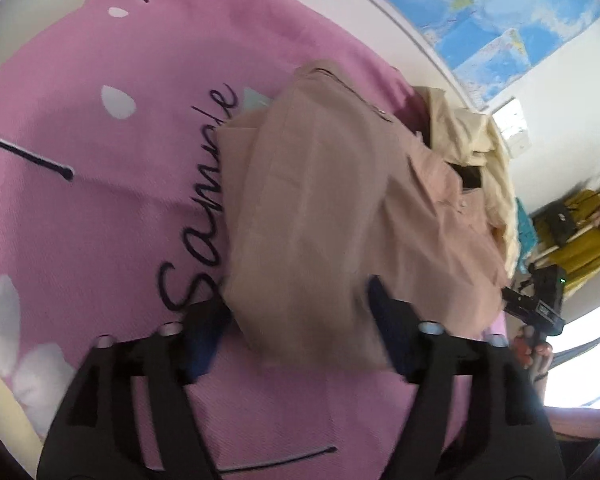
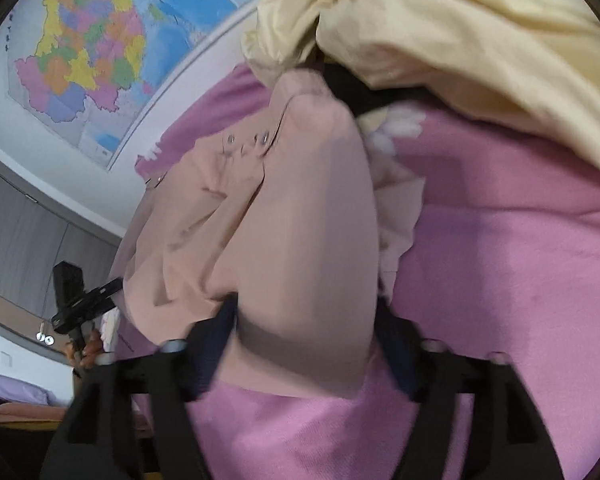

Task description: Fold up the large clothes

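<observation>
A large beige-pink buttoned garment [image 1: 332,208] lies partly folded on a pink bedsheet [image 1: 100,208]. My left gripper [image 1: 300,300] is open, its jaws wide on either side of the garment's near folded edge. In the right wrist view the same garment [image 2: 292,248] bulges up between the wide jaws of my right gripper [image 2: 304,316], which is open. The left finger [image 2: 216,336] touches a fold of the cloth. The right gripper and the hand holding it show at the far right of the left wrist view [image 1: 536,304].
A cream yellow cloth [image 2: 480,40] is heaped at the garment's far end, also in the left wrist view [image 1: 476,152]. A wall map [image 2: 100,52] hangs behind the bed. Yellow clothes [image 1: 580,236] hang on a rack beyond the bed. The sheet bears dark lettering [image 1: 204,208].
</observation>
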Tool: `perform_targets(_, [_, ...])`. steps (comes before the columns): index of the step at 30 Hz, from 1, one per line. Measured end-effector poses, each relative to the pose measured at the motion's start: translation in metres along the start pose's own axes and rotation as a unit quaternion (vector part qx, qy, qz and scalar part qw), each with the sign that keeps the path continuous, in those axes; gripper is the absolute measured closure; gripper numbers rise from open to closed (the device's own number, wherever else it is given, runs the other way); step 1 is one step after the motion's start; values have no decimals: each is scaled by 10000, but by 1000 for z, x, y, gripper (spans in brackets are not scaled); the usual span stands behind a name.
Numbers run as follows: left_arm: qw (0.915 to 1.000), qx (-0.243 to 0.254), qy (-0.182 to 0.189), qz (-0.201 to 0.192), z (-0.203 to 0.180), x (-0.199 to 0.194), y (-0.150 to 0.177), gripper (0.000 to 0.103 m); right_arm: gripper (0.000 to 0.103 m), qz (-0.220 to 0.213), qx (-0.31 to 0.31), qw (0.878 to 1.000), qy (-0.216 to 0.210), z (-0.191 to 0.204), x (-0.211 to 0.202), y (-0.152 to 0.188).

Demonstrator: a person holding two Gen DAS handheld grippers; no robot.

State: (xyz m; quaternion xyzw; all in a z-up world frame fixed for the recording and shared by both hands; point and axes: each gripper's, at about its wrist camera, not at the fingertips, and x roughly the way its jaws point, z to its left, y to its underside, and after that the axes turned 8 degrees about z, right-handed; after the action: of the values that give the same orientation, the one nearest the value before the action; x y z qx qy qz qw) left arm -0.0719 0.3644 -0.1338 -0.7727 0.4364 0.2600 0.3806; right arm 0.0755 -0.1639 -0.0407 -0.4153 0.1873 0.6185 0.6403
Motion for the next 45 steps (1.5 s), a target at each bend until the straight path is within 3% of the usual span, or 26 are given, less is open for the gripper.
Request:
perform_targets(1, [10000, 56, -11, 4, -4, 1, 2, 27, 21, -34, 48, 10000, 11, 1, 0, -3])
perform_targets(5, [9995, 222, -174, 112, -16, 4, 10, 25, 21, 96, 362, 9992, -111, -12, 8, -1])
perform_targets(10, [9995, 221, -53, 230, -17, 1, 27, 22, 20, -20, 716, 9951, -685, -25, -3, 19])
perform_targets(16, [9977, 376, 400, 385, -34, 3, 40, 21, 20, 127, 1008, 9862, -1304, -23, -3, 47])
perform_targets(20, [9965, 335, 524, 559, -45, 28, 33, 17, 20, 185, 894, 9851, -1457, -8, 14, 47])
perform_targets(25, [9958, 167, 822, 371, -49, 41, 16, 10, 19, -63, 829, 9855, -1482, 7, 28, 34])
perform_targets(30, [9947, -213, 1000, 141, -47, 51, -4, 10, 19, -462, 1030, 9811, -1572, 13, 38, 17])
perform_targets(37, [9968, -309, 739, -77, -52, 57, -17, 11, 19, -821, 1107, 9792, -1492, 21, 48, 4])
perform_targets(45, [9999, 66, -14, -101, -68, 60, -14, 12, 22, -1021, 1247, 9746, -1556, 16, 46, 6])
